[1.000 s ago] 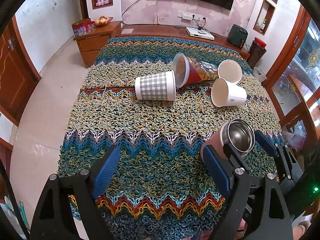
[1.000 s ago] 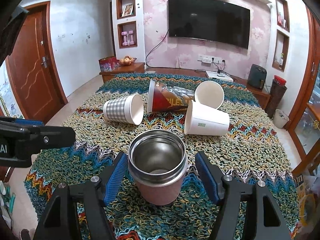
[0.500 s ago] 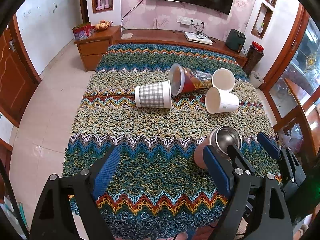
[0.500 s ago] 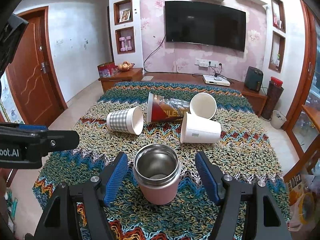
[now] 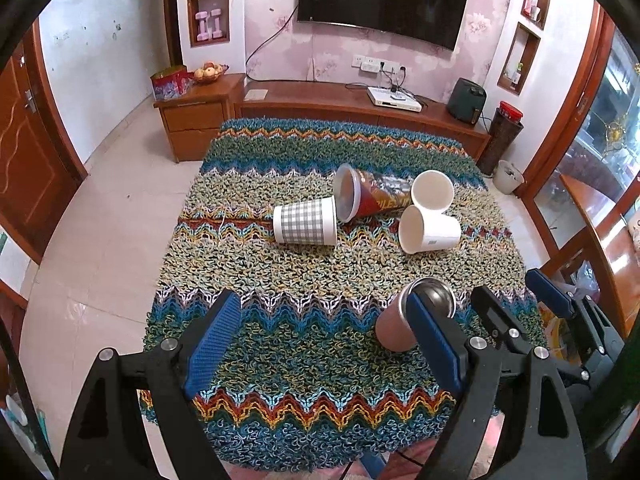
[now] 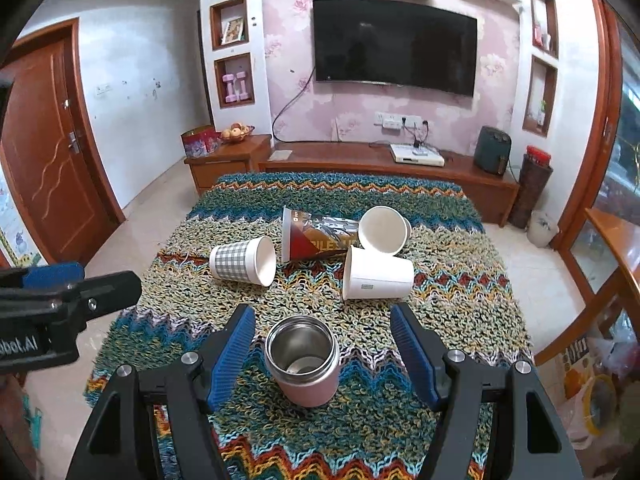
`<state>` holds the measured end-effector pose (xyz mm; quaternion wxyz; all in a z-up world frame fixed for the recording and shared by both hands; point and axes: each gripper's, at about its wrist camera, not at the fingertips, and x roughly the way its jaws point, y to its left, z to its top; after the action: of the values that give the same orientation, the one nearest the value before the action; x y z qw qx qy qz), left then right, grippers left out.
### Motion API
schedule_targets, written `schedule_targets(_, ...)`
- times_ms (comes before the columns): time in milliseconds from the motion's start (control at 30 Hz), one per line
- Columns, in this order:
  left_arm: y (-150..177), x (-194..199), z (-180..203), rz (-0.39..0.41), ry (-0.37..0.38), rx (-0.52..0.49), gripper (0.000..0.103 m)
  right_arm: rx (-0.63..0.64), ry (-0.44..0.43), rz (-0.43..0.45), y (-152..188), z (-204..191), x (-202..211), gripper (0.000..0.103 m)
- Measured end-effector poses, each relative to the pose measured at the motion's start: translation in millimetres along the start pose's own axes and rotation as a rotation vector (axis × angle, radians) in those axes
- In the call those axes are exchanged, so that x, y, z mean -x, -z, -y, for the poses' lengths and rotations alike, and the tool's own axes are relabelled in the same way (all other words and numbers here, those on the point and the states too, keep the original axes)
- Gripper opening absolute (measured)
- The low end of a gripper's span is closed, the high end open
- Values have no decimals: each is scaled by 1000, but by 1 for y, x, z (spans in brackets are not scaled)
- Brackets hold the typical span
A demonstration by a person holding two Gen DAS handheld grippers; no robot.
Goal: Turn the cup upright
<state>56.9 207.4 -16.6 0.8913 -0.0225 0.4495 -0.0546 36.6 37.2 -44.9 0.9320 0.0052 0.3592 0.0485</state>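
Observation:
A pink steel-lined cup (image 6: 303, 362) stands upright on the zigzag rug, mouth up; it also shows in the left wrist view (image 5: 404, 322). My right gripper (image 6: 323, 354) is open, its blue pads either side of the cup and apart from it. My left gripper (image 5: 326, 346) is open and empty, left of the cup. A checked paper cup (image 6: 244, 261), a red printed cup (image 6: 316, 240) and two white cups (image 6: 378, 276) (image 6: 385, 230) lie on their sides further back.
The rug-covered table (image 6: 460, 280) drops to tiled floor on the left and right. A wooden TV cabinet (image 6: 360, 164) stands behind it, a wooden door (image 6: 44, 152) at left, a glass cabinet (image 6: 616, 240) at right.
Both grippers have drawn back and up from the table. The right gripper's pads now sit wider and further from the pink cup, which stays upright.

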Motion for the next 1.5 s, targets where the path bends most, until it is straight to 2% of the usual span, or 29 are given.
schedule_targets(167, -3, 9, 5, 21, 3, -4, 87, -31, 5, -20, -11, 6, 14, 71)
schedule_targets(300, -4, 13, 10, 37, -6, -12, 87, -41, 33, -1, -20, 10, 29, 71)
schedule_targets(400, -5, 15, 13, 42, -18, -17, 87, -53, 47, 13, -24, 14, 38, 77)
schedule_targets(600, -5, 19, 18, 54, -30, -25, 87, -57, 52, 44, -30, 15, 50, 77)
schedule_targets(1500, -9, 24, 23, 83, -87, -28, 87, -47, 50, 65, -39, 13, 56, 77)
